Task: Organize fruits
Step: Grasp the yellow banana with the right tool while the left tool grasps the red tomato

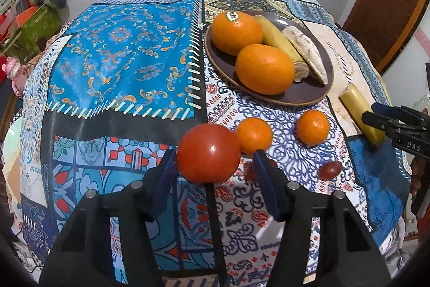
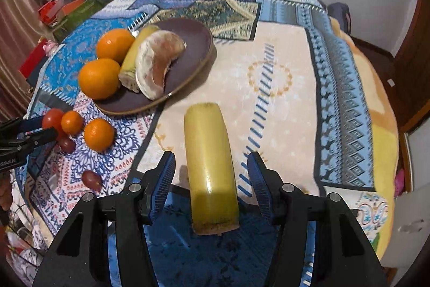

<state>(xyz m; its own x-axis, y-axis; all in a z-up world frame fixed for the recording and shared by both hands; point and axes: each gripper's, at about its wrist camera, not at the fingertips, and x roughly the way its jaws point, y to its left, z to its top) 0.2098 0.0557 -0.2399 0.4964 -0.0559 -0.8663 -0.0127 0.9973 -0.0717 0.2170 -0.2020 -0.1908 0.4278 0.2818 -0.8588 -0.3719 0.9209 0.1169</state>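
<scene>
A brown plate (image 1: 317, 96) (image 2: 196, 45) holds two big oranges (image 1: 264, 69) (image 2: 99, 78), a yellow cut piece and a pale peeled segment (image 2: 158, 63). My left gripper (image 1: 212, 160) is open around a red tomato (image 1: 208, 152) lying on the cloth. Two small oranges (image 1: 254, 135) (image 1: 313, 127) and a dark red grape (image 1: 330, 170) lie beside it. My right gripper (image 2: 211, 171) is open with a yellow cut piece (image 2: 209, 163) (image 1: 360, 114) lying between its fingers, untouched.
The table wears a patterned blue patchwork cloth (image 1: 121, 58). A second grape (image 2: 92, 179) lies near the front left in the right wrist view. Clutter (image 1: 29, 18) stands beyond the table's left edge. A wooden door (image 1: 389, 4) is at the right.
</scene>
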